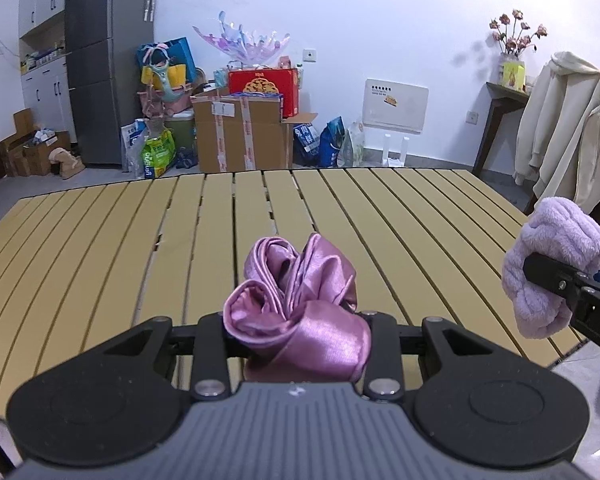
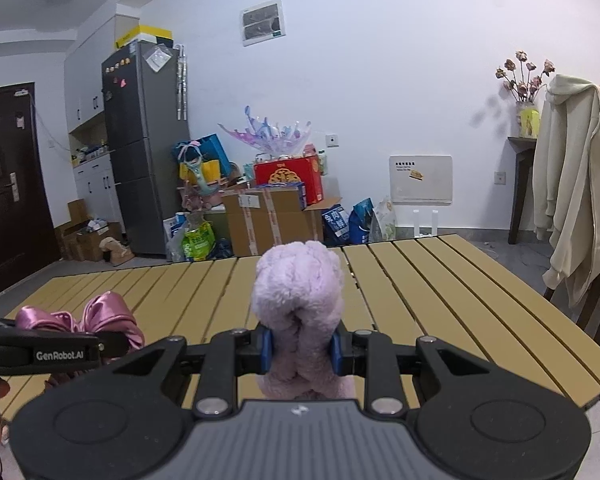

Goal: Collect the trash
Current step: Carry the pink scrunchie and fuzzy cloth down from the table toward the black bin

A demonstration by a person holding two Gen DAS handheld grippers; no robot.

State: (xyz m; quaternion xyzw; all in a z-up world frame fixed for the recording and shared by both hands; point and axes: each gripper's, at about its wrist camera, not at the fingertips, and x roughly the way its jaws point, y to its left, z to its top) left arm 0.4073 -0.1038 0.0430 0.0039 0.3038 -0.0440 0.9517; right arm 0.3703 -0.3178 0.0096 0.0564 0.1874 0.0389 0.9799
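My left gripper (image 1: 296, 336) is shut on a shiny purple satin scrunchie (image 1: 296, 300) and holds it above the near part of the yellow slatted table (image 1: 100, 240). My right gripper (image 2: 302, 350) is shut on a fluffy lilac scrunchie (image 2: 298, 292), also above the table (image 2: 460, 300). In the left wrist view the right gripper (image 1: 556, 280) with the lilac scrunchie (image 1: 556, 248) is at the right edge. In the right wrist view the left gripper (image 2: 116, 344) with the satin scrunchie (image 2: 100, 312) is at the lower left.
Past the table's far edge stand cardboard boxes (image 1: 240, 136), bags and a grey fridge (image 1: 100, 60) by the wall. A chair with a cream hoodie (image 2: 576, 192) is at the table's right side. A dark door (image 2: 8, 184) is at the left.
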